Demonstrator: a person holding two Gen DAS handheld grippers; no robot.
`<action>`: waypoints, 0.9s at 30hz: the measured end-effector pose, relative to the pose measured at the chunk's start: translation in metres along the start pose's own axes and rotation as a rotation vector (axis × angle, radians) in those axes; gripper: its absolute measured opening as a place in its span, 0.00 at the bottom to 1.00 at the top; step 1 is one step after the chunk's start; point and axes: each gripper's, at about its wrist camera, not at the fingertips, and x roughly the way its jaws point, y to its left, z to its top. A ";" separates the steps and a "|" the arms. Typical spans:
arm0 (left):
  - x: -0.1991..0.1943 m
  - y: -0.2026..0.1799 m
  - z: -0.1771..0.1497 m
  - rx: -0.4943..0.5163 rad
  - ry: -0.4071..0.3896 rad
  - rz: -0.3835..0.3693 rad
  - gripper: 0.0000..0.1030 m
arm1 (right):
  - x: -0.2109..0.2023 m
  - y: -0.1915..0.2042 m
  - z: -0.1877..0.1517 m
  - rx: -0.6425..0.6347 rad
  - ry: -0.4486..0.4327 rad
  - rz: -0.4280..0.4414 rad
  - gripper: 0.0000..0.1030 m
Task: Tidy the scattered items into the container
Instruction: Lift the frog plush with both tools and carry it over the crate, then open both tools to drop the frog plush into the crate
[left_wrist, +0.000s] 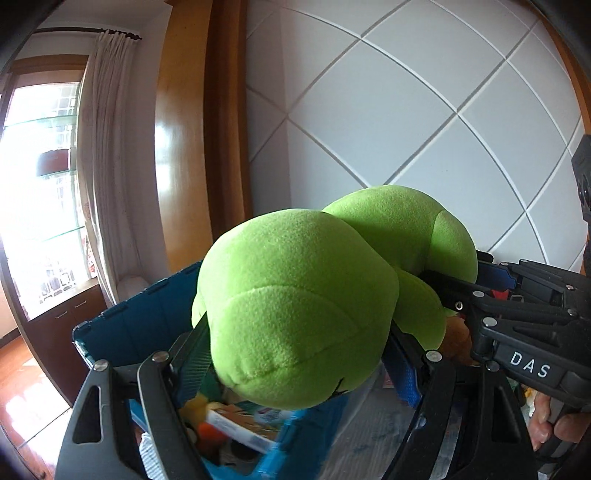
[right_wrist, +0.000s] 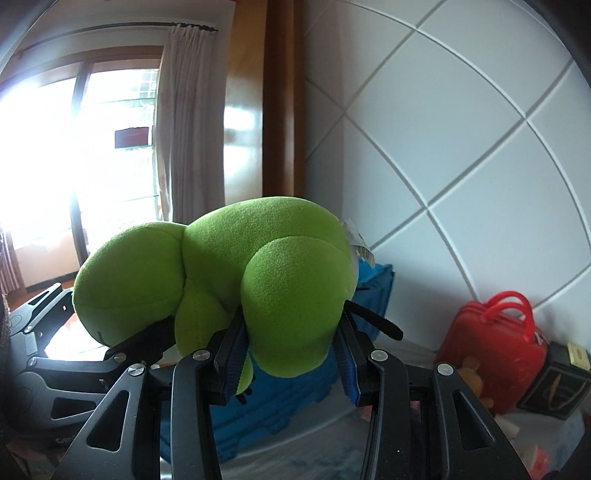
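A big green plush toy (left_wrist: 295, 302) fills the middle of both views (right_wrist: 258, 273). My left gripper (left_wrist: 295, 354) is shut on its rounded head end. My right gripper (right_wrist: 291, 354) is shut on its other end, and it shows in the left wrist view as a black tool (left_wrist: 517, 332) at the right. The two grippers hold the toy in the air above the blue container (left_wrist: 122, 325). The container also shows behind the toy in the right wrist view (right_wrist: 376, 295). Several small items (left_wrist: 236, 424) lie inside it.
A red toy case (right_wrist: 491, 350) and a dark box (right_wrist: 557, 384) stand at the right by the white tiled wall (left_wrist: 406, 110). A small yellow plush (right_wrist: 472, 373) lies before the case. A window, curtain (left_wrist: 107, 166) and wooden door frame are at the left.
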 end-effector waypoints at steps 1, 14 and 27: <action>0.003 0.021 0.001 0.002 0.012 -0.004 0.79 | 0.010 0.016 0.003 0.000 0.009 0.002 0.41; 0.104 0.167 -0.040 -0.006 0.408 -0.075 0.79 | 0.193 0.124 -0.011 0.160 0.460 -0.037 0.42; 0.115 0.151 -0.040 0.020 0.433 -0.142 0.86 | 0.213 0.125 -0.025 0.172 0.602 -0.194 0.57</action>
